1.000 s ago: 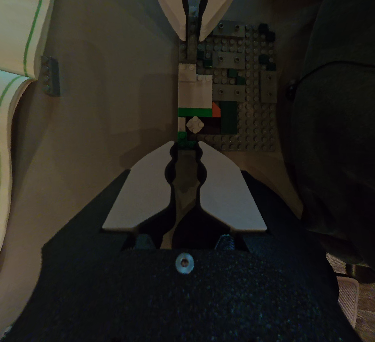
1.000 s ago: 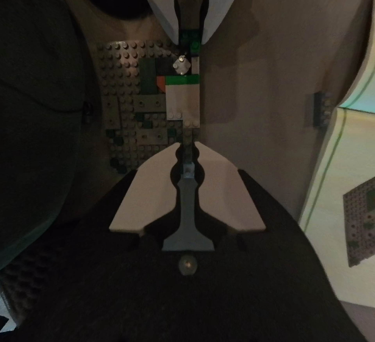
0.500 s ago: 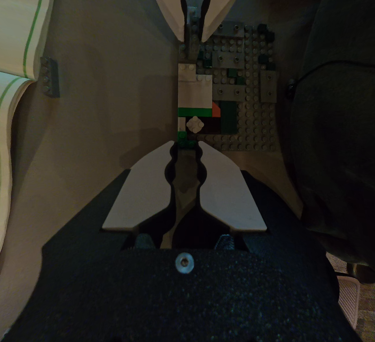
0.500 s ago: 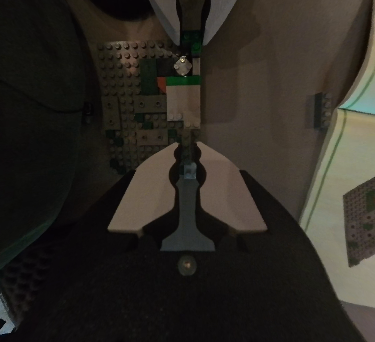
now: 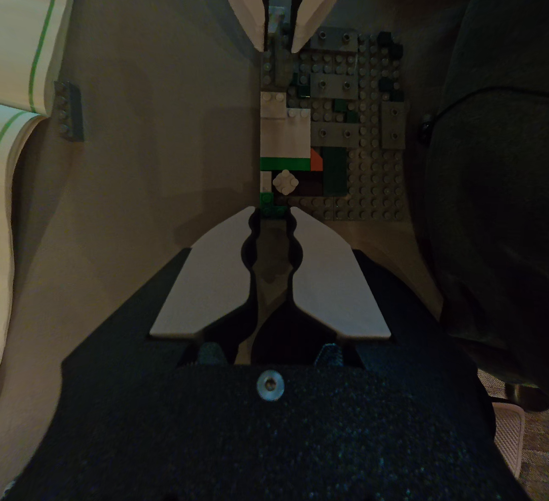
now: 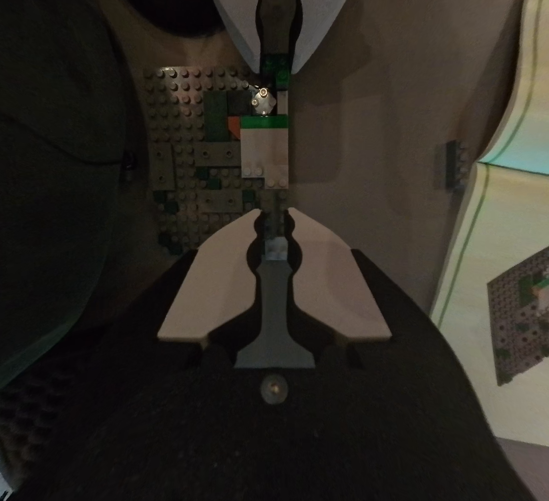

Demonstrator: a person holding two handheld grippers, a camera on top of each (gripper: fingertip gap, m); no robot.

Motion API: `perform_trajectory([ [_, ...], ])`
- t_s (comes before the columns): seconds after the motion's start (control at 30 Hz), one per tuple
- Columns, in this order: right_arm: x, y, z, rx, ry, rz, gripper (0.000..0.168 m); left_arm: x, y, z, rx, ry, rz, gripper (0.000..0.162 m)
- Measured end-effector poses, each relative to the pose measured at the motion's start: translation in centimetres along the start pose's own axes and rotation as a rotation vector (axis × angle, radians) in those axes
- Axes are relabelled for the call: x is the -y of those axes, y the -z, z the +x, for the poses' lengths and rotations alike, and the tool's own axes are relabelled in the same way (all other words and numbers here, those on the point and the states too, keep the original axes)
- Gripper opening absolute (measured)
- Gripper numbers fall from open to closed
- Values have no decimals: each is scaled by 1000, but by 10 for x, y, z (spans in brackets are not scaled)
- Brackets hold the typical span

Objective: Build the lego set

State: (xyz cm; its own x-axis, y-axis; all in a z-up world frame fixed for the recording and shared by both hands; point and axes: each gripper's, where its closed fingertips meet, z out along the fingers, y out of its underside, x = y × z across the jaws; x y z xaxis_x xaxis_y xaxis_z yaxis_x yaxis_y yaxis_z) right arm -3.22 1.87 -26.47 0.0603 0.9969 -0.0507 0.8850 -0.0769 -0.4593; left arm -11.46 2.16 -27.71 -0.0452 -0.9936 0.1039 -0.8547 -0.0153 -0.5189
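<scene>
A grey studded baseplate (image 5: 374, 189) lies on the table, carrying white tiles (image 5: 285, 139), a green strip, an orange wedge and dark green and grey plates. My left gripper (image 5: 273, 207) is shut on the green corner brick (image 5: 267, 198) at the plate's near edge. My right gripper (image 5: 277, 50) faces it from the far edge, shut on a grey brick (image 5: 279, 67) that rests on the plate's studs. In the right wrist view, my right gripper (image 6: 273, 210) holds that grey brick (image 6: 273, 219), and the left gripper (image 6: 274, 70) is at the far side of the baseplate (image 6: 178, 94).
An open instruction booklet (image 5: 23, 26) lies to the left, also visible in the right wrist view (image 6: 505, 160). A loose dark grey brick (image 5: 68, 112) sits beside it. A person's dark clothing (image 5: 490, 160) is close to the plate's other side. Some 9 cm of space lies between my two pairs of fingers.
Almost nothing. Both grippers keep their hold; the right gripper and its grey brick have shifted only very slightly on the plate.
</scene>
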Motion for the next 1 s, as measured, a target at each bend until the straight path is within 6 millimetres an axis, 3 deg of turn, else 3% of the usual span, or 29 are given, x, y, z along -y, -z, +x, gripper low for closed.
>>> perform_trajectory([
  [0.57, 1, 3, -1, 5, 7, 23, 11, 1, 0, 1, -2, -2, -4, 17],
  [0.73, -1, 11, 13, -20, -14, 63, 11, 0, -1, 2, -4, -2, -7, 17],
  [0.83, -9, 14, 33, -90, 96, 96, 11, 0, -1, 2, -4, -3, -8, 17],
  [1.0, -11, -1, 35, -86, 259, 190, 13, 0, -1, 2, -3, -1, -8, 17],
])
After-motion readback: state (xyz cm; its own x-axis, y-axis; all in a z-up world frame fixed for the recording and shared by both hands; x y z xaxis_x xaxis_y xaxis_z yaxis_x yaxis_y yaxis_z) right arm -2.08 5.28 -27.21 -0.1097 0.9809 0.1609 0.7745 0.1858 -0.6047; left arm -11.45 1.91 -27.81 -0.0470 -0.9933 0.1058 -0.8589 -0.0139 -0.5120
